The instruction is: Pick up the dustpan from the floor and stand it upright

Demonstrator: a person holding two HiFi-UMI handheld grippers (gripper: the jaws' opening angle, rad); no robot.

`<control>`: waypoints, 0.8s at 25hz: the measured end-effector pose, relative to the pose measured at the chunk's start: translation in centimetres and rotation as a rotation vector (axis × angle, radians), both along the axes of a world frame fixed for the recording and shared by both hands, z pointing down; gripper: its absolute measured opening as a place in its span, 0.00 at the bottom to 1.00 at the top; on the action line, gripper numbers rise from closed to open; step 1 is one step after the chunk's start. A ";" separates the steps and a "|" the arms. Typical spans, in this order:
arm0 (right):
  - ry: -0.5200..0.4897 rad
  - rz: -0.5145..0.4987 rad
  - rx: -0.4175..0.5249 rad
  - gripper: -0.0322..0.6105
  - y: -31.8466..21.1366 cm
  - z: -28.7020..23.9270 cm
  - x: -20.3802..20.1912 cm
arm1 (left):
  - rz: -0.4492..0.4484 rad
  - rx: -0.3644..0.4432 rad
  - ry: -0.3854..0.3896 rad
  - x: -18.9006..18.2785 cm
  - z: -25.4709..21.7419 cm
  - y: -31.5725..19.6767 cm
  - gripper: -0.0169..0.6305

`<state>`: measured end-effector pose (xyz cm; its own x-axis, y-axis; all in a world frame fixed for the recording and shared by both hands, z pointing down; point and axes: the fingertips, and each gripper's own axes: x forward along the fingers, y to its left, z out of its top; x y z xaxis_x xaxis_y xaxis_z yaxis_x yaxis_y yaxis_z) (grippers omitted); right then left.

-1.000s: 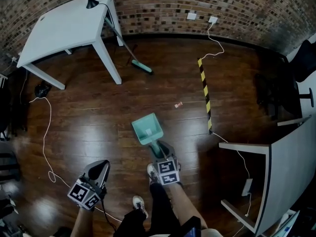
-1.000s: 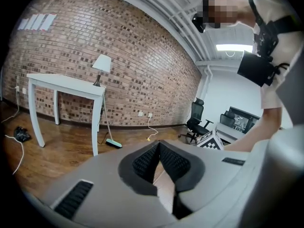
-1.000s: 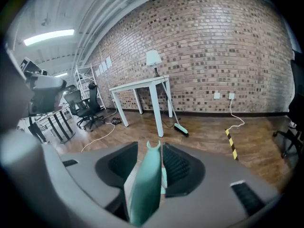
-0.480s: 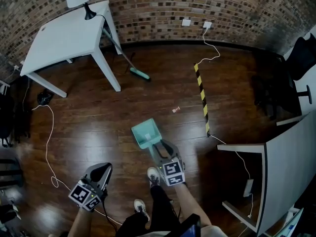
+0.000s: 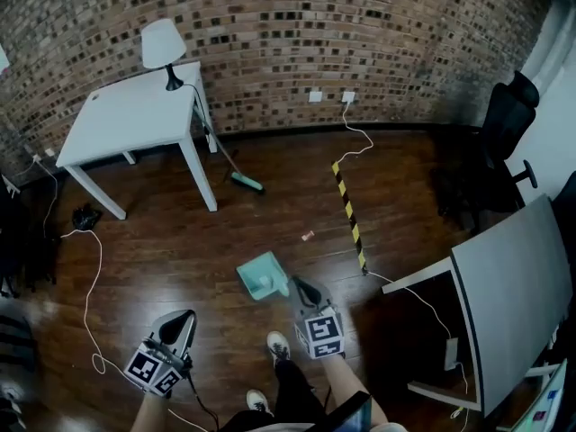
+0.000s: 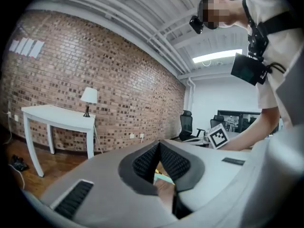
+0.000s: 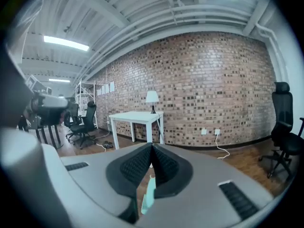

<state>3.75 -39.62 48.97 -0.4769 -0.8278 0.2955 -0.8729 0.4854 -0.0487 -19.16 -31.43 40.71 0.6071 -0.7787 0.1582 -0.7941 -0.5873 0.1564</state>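
Note:
The teal dustpan [image 5: 262,275] is just beyond my right gripper [image 5: 296,287], its pan end toward the brick wall. My right gripper is shut on its handle, and the teal handle [image 7: 148,194] shows pinched low between the black pads [image 7: 166,167]. The pan looks raised off the dark wood floor, though the floor contact is hard to judge. My left gripper [image 5: 186,318] hangs at the lower left, apart from the dustpan, its jaws shut with nothing in them. In the left gripper view, a sliver of the dustpan [image 6: 164,178] shows under the closed tips of the left gripper [image 6: 159,144].
A white table [image 5: 135,115] with a lamp [image 5: 164,48] stands at the back left, and a broom [image 5: 241,181] leans on it. A yellow-black strip [image 5: 349,214] and a small scrap [image 5: 307,236] lie on the floor. A grey desk [image 5: 513,277] and black chair [image 5: 504,124] are at the right.
Both grippers have risen and the head view has lifted to show more wall. My right gripper closed on the dustpan's handle and carried the dustpan up with it.

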 end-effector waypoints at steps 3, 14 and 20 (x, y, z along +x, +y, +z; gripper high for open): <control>-0.035 0.006 0.095 0.02 3.0 -6.5 -1.1 | -0.054 0.064 0.064 -2.9 -3.8 3.1 0.01; -0.145 -0.034 0.337 0.02 15.8 -23.1 -2.6 | -0.036 0.221 -0.015 -6.3 -12.4 14.2 0.01; -0.154 -0.033 0.367 0.02 18.9 -26.2 -1.2 | -0.045 0.282 -0.009 -5.5 -16.3 15.9 0.01</control>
<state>2.56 -20.71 22.74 -0.5203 -0.8488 -0.0943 -0.8527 0.5223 0.0038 -24.69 -15.57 24.39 0.5707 -0.8187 -0.0636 -0.8208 -0.5709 -0.0155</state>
